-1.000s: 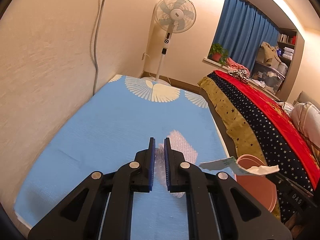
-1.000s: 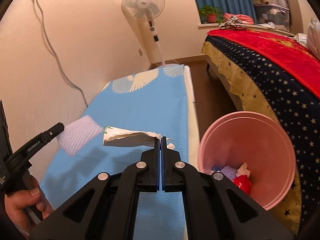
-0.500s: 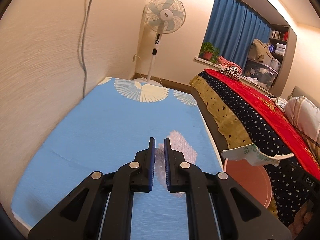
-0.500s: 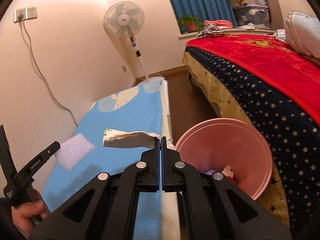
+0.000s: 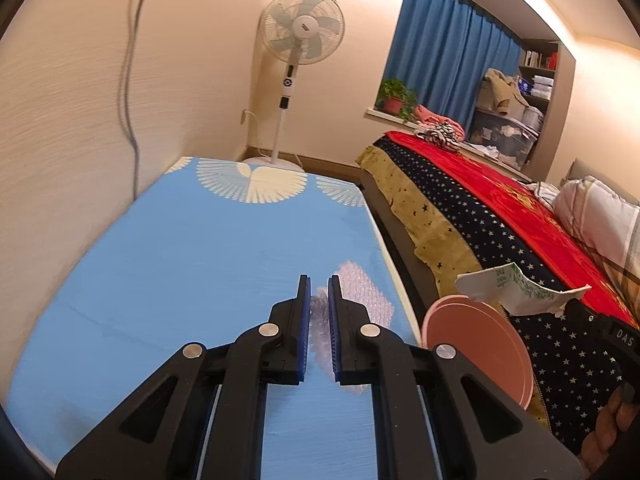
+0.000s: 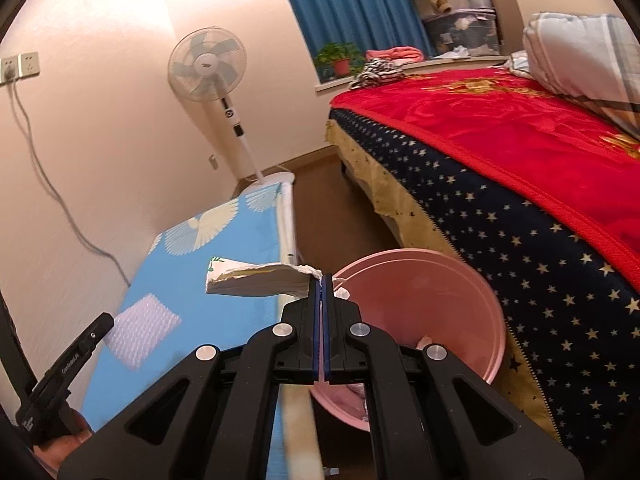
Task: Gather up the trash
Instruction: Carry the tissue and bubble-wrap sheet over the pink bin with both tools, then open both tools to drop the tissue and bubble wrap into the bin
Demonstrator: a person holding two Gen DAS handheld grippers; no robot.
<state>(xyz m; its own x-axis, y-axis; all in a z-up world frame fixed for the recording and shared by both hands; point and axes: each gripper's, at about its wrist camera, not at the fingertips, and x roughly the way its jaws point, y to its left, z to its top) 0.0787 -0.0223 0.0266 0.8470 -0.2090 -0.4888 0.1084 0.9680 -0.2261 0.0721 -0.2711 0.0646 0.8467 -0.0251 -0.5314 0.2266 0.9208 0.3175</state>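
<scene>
My right gripper [image 6: 323, 278] is shut on a torn white paper wrapper [image 6: 260, 280] and holds it in the air at the near rim of the pink bin [image 6: 440, 280]; the wrapper also shows in the left wrist view [image 5: 516, 292] above the bin [image 5: 476, 340]. My left gripper [image 5: 319, 284] hovers over a piece of bubble wrap [image 5: 360, 300] lying on the blue mat [image 5: 180, 280], its jaws a narrow gap apart and empty. The bubble wrap also shows in the right wrist view [image 6: 140, 328].
The bin stands on the floor between the blue mat [image 6: 192, 264] and a bed with a red and star-patterned blanket [image 6: 520, 160]. A standing fan [image 5: 300, 60] is at the mat's far end. A cable hangs down the left wall [image 5: 128, 80].
My right gripper has carried the wrapper rightward from over the mat to the bin's rim. My left gripper has stayed over the bubble wrap, drifting slightly.
</scene>
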